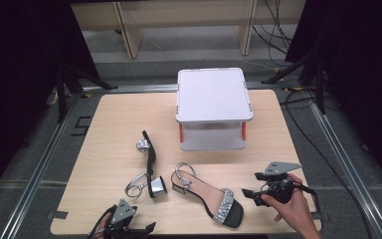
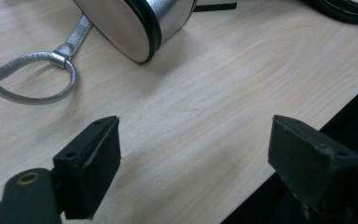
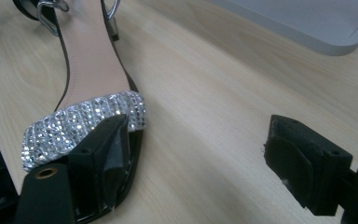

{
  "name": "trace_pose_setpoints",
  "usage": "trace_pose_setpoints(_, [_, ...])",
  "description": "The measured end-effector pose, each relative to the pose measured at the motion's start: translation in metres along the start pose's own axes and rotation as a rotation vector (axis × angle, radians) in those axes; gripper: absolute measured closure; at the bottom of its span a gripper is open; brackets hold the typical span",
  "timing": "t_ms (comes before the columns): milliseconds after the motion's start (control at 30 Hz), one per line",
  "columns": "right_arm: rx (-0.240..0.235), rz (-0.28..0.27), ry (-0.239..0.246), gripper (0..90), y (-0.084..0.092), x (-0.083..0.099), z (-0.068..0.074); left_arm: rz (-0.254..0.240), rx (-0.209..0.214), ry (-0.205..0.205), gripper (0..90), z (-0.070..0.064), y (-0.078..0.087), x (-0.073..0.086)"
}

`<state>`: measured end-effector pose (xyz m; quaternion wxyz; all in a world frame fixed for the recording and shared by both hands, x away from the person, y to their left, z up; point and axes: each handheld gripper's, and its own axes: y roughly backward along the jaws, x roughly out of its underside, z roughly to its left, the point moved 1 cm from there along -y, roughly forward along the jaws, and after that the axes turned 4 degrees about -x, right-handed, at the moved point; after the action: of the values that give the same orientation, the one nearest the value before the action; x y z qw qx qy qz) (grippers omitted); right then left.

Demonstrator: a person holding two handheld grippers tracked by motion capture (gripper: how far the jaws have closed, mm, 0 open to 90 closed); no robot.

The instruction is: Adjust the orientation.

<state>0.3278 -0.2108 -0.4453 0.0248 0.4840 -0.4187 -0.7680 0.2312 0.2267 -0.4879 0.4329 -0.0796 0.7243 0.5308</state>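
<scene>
Both sandals still sit on the counter (image 1: 109, 119): right tool (image 1: 252, 195) (jaws wide, empty) nears the upright sandal (image 1: 206, 191); left tool (image 1: 146, 228) gapes too.

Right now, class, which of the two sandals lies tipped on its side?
The left sandal, sole edge up, heel toward the near edge; the right sandal sits flat, insole showing.

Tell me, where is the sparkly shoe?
In the high view the sparkly shoe lies upright near the table's front edge, right of the tipped shoe, beside the right gripper.
</scene>
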Motion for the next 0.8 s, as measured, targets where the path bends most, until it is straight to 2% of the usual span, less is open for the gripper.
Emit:
trace_pose_setpoints(67, [-0.004, 0.000, 0.000, 21.9, -0.001, 0.000, 0.001, -0.010, 0.002, 0.012, 16.4, -0.001, -0.001, 0.000])
trace_pose_setpoints(100, [-0.018, 0.006, 0.009, 21.6, -0.003, -0.002, 0.006, 0.022, -0.003, -0.035, 16.4, 0.002, 0.001, 0.000])
trace_pose_setpoints(133, [-0.018, 0.006, 0.009, 21.6, -0.003, -0.002, 0.006, 0.022, -0.003, -0.035, 16.4, 0.002, 0.001, 0.000])
trace_pose_setpoints(167, [-0.024, 0.000, 0.011, 22.1, -0.004, -0.003, 0.008, 0.019, -0.008, -0.014, 16.4, 0.001, -0.001, 0.000])
trace_pose_setpoints(200, [-0.055, 0.005, -0.013, 22.2, -0.007, -0.004, 0.014, 0.020, -0.009, -0.015, 16.4, 0.001, -0.001, 0.000])
trace_pose_setpoints(233, [-0.055, 0.005, -0.013, 22.2, -0.007, -0.004, 0.014, 0.020, -0.009, -0.015, 16.3, 0.001, -0.001, 0.000])
trace_pose_setpoints(300, [-0.029, 0.012, 0.034, 22.1, -0.008, -0.008, 0.021, 0.006, 0.003, -0.014, 16.4, 0.001, 0.000, 0.000])
trace_pose_setpoints(367, [-0.033, 0.006, 0.034, 22.0, -0.008, -0.009, 0.022, 0.015, -0.008, -0.020, 16.4, 0.002, 0.000, 0.000])
trace_pose_setpoints(433, [-0.064, 0.002, 0.010, 20.6, -0.009, -0.010, 0.027, 0.020, -0.014, -0.023, 16.4, 0.002, 0.000, 0.000])
trace_pose_setpoints(467, [-0.064, -0.006, 0.029, 14.8, -0.009, -0.011, 0.032, 0.015, -0.012, -0.010, 16.4, 0.001, -0.001, 0.000])
trace_pose_setpoints(567, [-0.067, -0.008, 0.034, 16.4, -0.011, -0.013, 0.037, 0.016, -0.012, -0.011, 16.3, 0.001, -0.001, 0.000])
trace_pose_setpoints(600, [-0.101, -0.024, 0.014, 16.0, -0.014, -0.014, 0.043, 0.007, -0.004, -0.015, 16.4, 0.001, 0.000, 0.000])
trace_pose_setpoints(667, [-0.107, -0.021, 0.018, 15.9, -0.015, -0.014, 0.044, 0.018, -0.011, -0.028, 16.4, 0.002, 0.000, 0.000])
trace_pose_setpoints(733, [-0.065, 0.005, 0.047, 15.5, -0.021, -0.017, 0.055, 0.018, -0.010, -0.015, 16.4, 0.001, 0.000, 0.000])
trace_pose_setpoints(767, [-0.065, 0.005, 0.047, 15.5, -0.021, -0.017, 0.055, 0.018, -0.010, -0.015, 16.3, 0.001, 0.000, 0.000])
trace_pose_setpoints(800, [-0.091, 0.001, 0.018, 15.5, -0.026, -0.018, 0.059, 0.020, -0.016, -0.021, 16.4, 0.003, -0.001, 0.001])
